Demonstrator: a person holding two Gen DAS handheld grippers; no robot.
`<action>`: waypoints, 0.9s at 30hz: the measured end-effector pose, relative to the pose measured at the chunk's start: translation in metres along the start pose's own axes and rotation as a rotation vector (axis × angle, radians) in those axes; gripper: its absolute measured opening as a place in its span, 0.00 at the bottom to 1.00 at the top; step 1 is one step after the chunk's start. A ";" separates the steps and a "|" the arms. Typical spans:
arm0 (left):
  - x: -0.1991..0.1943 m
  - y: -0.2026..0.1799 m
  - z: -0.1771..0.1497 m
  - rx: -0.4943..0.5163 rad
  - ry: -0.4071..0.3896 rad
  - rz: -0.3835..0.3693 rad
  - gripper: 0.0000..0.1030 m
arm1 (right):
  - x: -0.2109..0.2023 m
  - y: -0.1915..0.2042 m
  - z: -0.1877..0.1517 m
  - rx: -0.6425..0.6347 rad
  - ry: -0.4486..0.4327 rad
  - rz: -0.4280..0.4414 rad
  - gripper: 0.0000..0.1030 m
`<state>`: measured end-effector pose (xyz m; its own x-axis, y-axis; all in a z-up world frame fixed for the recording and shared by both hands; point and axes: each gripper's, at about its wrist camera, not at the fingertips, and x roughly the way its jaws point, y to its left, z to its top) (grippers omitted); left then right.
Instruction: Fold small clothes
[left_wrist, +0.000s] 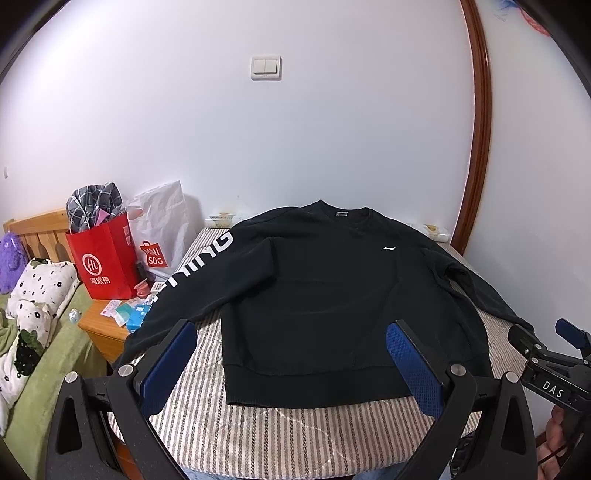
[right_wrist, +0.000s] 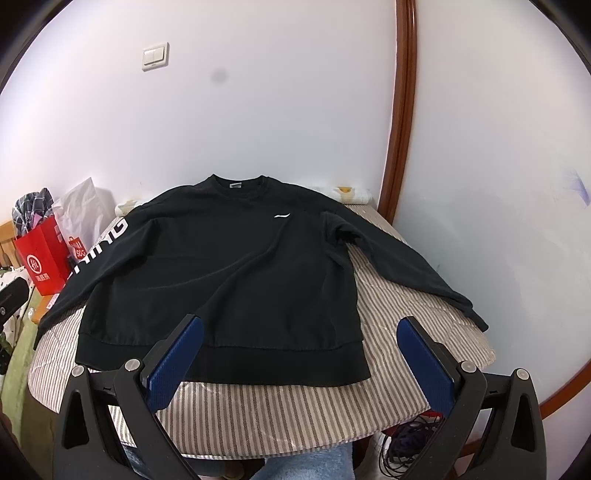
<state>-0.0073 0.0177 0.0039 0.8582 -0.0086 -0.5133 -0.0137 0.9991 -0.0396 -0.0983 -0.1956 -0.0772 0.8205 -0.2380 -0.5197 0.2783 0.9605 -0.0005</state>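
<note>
A black long-sleeved sweatshirt (left_wrist: 317, 295) lies flat, front up, on a striped padded surface (left_wrist: 295, 435), collar far, hem near, both sleeves spread out; it also shows in the right wrist view (right_wrist: 221, 273). White letters run down its left sleeve (left_wrist: 192, 266). My left gripper (left_wrist: 291, 332) is open and empty, above the hem's near left part. My right gripper (right_wrist: 301, 326) is open and empty, above the hem's right corner. The right gripper also shows at the right edge of the left wrist view (left_wrist: 546, 336).
A red paper bag (left_wrist: 103, 258) and a white bag (left_wrist: 162, 229) stand on a wooden nightstand (left_wrist: 107, 328) to the left, with small items. A bed with a green cover (left_wrist: 44, 369) lies further left. A white wall and brown door frame (left_wrist: 480, 147) stand behind. Cables (right_wrist: 406, 443) hang below the near right edge.
</note>
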 end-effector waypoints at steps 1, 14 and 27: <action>0.003 0.002 0.001 -0.006 0.002 -0.002 1.00 | 0.003 0.001 0.000 -0.001 0.002 0.005 1.00; 0.103 0.063 -0.021 -0.173 0.208 -0.028 0.99 | 0.077 0.012 0.007 -0.027 0.091 0.035 1.00; 0.194 0.153 -0.060 -0.448 0.313 -0.061 0.94 | 0.164 0.009 0.010 0.042 0.191 0.048 0.99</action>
<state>0.1267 0.1667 -0.1532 0.6717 -0.1461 -0.7263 -0.2447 0.8816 -0.4037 0.0436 -0.2273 -0.1542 0.7246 -0.1566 -0.6712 0.2652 0.9622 0.0618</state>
